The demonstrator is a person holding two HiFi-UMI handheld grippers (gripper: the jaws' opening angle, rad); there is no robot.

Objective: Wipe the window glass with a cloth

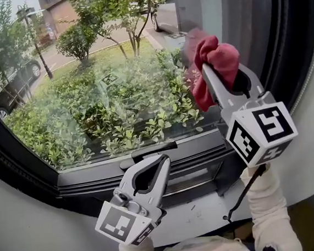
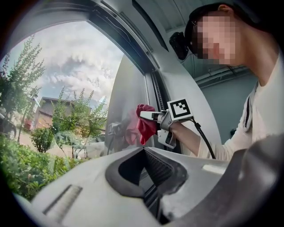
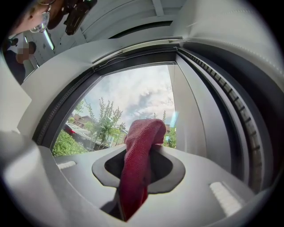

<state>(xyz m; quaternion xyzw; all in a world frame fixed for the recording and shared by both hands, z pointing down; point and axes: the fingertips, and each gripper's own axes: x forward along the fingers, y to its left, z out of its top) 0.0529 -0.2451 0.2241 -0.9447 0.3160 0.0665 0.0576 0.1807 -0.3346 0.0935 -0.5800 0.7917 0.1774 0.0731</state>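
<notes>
A red cloth (image 1: 213,67) is bunched at the tips of my right gripper (image 1: 205,68), which is shut on it and held up against the window glass (image 1: 98,83) near its right edge. In the right gripper view the red cloth (image 3: 138,164) hangs over and between the jaws. In the left gripper view the same cloth (image 2: 144,124) touches the pane, with its reflection beside it. My left gripper (image 1: 161,161) is low by the window's bottom frame, jaws together with nothing between them.
A dark window frame (image 1: 150,167) with a black handle (image 1: 148,150) runs along the bottom. A dark vertical frame (image 1: 291,32) stands at the right. Outside are green shrubs (image 1: 106,116), trees and parked cars. A black cable (image 1: 246,193) hangs from my right gripper.
</notes>
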